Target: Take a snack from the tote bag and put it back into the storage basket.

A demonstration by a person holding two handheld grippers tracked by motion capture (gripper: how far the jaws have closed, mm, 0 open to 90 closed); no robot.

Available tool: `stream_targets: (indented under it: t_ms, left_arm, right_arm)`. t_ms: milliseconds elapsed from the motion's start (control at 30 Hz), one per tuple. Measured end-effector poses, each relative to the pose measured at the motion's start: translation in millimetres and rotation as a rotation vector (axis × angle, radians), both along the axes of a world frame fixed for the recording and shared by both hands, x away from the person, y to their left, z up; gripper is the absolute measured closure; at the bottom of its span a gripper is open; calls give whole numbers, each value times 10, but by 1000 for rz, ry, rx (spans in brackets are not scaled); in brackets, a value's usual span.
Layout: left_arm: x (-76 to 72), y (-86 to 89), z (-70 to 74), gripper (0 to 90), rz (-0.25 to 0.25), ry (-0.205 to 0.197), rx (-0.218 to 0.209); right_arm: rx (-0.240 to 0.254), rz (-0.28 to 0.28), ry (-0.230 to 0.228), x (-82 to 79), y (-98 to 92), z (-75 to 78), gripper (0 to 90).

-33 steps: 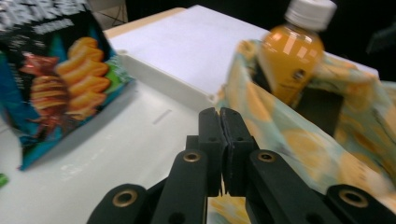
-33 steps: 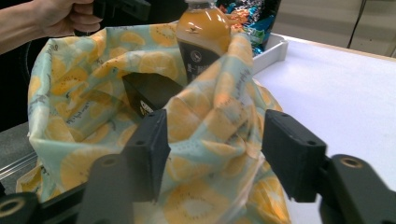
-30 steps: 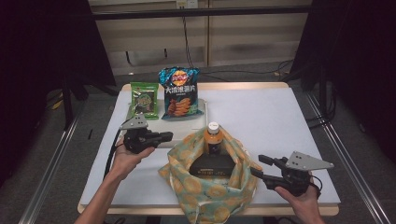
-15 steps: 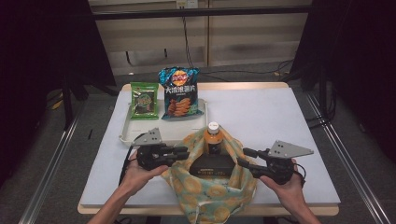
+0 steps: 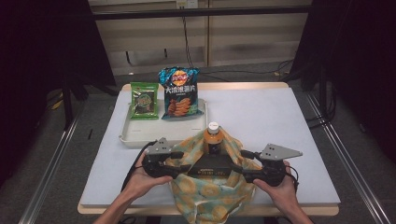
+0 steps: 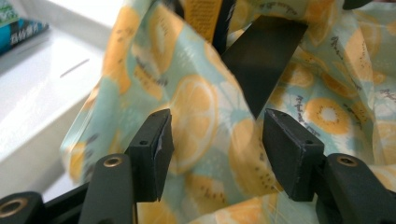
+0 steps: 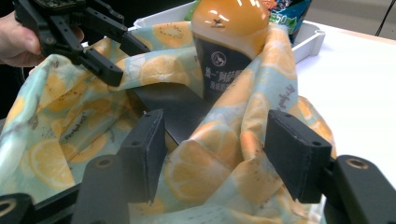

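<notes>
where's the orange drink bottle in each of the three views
High view: the bottle stands at centre, rising out of the fruit-print bag, just in front of the white tray.
Left gripper view: I can't make it out; the bag cloth is in front.
Right gripper view: top centre, inside the bag.
Shared landmark: the fruit-print bag.

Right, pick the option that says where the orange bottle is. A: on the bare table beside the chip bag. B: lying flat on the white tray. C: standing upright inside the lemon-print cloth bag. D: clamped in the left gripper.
C: the orange bottle stands upright with the lemon-print cloth bag wrapped around it, in front of the white tray, with no fingers on it.
</notes>
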State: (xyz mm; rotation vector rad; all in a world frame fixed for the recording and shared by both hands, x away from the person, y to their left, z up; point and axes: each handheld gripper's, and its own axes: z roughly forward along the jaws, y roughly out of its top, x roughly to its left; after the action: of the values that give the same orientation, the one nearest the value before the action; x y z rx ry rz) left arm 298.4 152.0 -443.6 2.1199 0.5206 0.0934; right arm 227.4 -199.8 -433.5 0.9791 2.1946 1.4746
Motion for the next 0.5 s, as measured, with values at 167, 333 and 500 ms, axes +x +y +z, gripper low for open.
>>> stream_targets:
  t_ms: [167,333,500]
  left_arm:
    - [-20,18,-4,597,-8,-33,29]
    - [-12,107,37,881,-14,-40,19]
    - [17,180,53,900,21,-49,6]
  right_arm:
    - [-21,11,0,-4,64,-26,379]
    - [-26,12,2,-8,93,-39,393]
    - [-38,20,6,-13,121,-64,407]
